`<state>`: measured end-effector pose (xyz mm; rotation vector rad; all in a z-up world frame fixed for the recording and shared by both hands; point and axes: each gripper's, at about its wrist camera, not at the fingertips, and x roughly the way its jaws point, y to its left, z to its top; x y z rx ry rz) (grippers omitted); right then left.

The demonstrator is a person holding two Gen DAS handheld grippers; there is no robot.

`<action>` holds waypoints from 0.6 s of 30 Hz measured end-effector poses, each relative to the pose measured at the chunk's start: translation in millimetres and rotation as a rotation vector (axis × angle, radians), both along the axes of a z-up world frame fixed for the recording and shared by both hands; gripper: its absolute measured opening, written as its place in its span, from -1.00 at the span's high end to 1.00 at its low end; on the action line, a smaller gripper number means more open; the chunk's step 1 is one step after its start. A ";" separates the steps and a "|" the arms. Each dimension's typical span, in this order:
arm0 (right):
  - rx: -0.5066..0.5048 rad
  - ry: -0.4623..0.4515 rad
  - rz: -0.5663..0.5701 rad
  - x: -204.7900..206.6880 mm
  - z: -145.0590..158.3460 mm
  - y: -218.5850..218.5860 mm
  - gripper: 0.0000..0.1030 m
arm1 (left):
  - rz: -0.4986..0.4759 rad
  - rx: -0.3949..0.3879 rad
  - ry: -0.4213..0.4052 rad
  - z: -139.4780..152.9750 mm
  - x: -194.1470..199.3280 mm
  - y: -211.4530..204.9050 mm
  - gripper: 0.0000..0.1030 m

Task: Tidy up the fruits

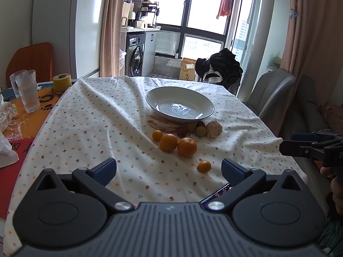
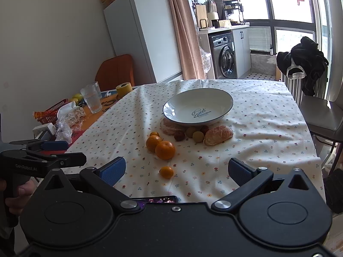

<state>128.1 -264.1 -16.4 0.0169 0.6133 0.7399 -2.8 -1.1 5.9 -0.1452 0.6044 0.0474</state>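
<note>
The left gripper [image 1: 169,169] hangs above the near edge of the tablecloth [image 1: 96,115], its blue-padded fingers spread wide with nothing between them. Just ahead of it and slightly toward its right finger lies a small kumquat [image 1: 203,166], alone on the cloth. Farther ahead sit two oranges [image 1: 178,144] touching side by side, with another small kumquat [image 1: 157,135] just to their left. Beyond these, a peeled citrus [image 1: 214,129] and a few small round fruits, greenish and dark red [image 1: 196,129], cluster against the near rim of the white bowl [image 1: 163,94], which is empty. A second peeled piece [image 1: 163,124] lies partly under that rim on the left.

The right gripper [image 2: 176,170] is likewise wide open and holds nothing. The lone kumquat [image 2: 166,172] lies almost directly between its fingertips, a little closer to the left finger and just ahead of them. The pair of oranges [image 2: 161,146] sits ahead and slightly left, the peeled citrus [image 2: 218,138] ahead and right, and the bowl [image 2: 227,98] straight beyond. A phone [image 2: 159,199] lies at the cloth's near edge just beneath this gripper. Each gripper shows at the edge of the other's view, level with it.
</note>
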 end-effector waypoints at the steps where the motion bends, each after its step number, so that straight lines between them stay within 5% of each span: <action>1: 0.001 -0.001 0.000 0.0 0.0 0.0 -1.00 | 0.000 0.001 0.000 0.0 0.0 0.7 -1.00; 18: 0.000 0.001 -0.006 0.5 0.2 -1.9 -1.00 | 0.000 0.001 0.000 -0.3 -0.3 -0.2 -1.00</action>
